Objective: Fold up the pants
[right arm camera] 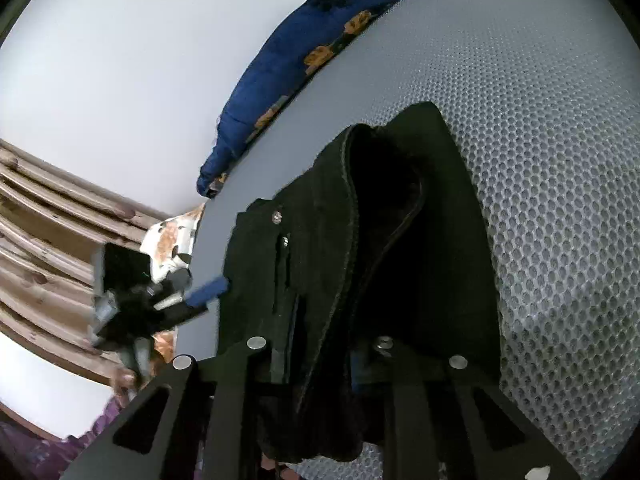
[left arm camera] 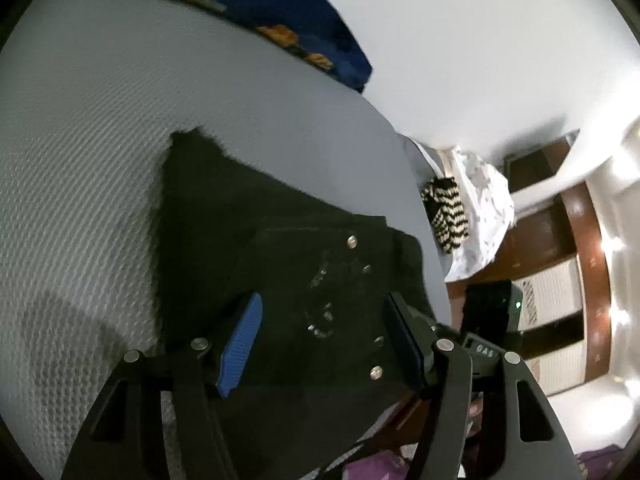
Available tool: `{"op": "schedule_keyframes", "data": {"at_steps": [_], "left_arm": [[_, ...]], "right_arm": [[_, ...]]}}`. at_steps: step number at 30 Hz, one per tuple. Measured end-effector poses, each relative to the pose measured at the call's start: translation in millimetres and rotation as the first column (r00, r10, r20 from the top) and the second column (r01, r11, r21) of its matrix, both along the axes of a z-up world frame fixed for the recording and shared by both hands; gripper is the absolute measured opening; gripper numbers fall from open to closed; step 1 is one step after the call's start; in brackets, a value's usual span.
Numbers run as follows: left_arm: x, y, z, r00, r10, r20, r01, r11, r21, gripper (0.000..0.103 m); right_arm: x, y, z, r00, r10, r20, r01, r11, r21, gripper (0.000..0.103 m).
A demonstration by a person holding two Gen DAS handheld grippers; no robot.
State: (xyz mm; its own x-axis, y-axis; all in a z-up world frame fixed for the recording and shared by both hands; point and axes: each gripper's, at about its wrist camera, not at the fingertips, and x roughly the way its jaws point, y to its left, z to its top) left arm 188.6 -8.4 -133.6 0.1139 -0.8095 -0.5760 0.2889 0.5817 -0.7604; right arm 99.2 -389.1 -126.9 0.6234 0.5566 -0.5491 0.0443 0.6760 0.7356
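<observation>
Black pants (left arm camera: 256, 248) lie on a grey textured mattress (left arm camera: 88, 160), waist end with metal rivets toward me. My left gripper (left arm camera: 320, 340) is open, its blue pads (left arm camera: 240, 344) spread above the waist area, holding nothing. In the right wrist view the pants (right arm camera: 384, 232) are bunched and lifted, and my right gripper (right arm camera: 320, 376) is shut on the pants' waistband; its pads are buried in the cloth. The left gripper (right arm camera: 200, 296) shows at the left of that view, beside the pants' edge.
A blue blanket with orange flowers (left arm camera: 288, 28) lies at the mattress's far edge, also in the right wrist view (right arm camera: 296, 64). White patterned cloth and a striped black-and-white item (left arm camera: 448, 212) sit past the mattress corner. Wooden furniture (left arm camera: 576, 248) and wooden slats (right arm camera: 48, 216) stand beyond.
</observation>
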Motion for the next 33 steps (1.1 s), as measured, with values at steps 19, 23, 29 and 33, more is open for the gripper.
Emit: {"op": "schedule_keyframes", "data": {"at_steps": [19, 23, 29, 33], "left_arm": [[-21.5, -35.6, -10.5, 0.988, -0.097, 0.120, 0.082, 0.989, 0.126, 0.073], [-24.1, -38.3, -13.6, 0.984, -0.106, 0.145, 0.088, 0.988, 0.126, 0.074], [-32.9, -48.0, -11.1, 0.966, -0.147, 0.213, 0.114, 0.981, 0.157, 0.081], [-29.3, -50.7, -7.9, 0.971, -0.145, 0.192, 0.116, 0.981, 0.155, 0.084]], "right_arm": [[-11.2, -47.3, -20.5, 0.996, -0.086, 0.007, 0.085, 0.992, 0.094, 0.014], [-17.7, -62.3, -41.7, 0.996, -0.094, -0.008, 0.095, 0.984, 0.148, 0.013], [-24.8, -67.5, -45.5, 0.995, -0.095, 0.005, 0.093, 0.981, 0.172, 0.014], [-37.2, -76.0, -40.5, 0.992, -0.124, 0.006, 0.120, 0.975, 0.188, 0.028]]}}
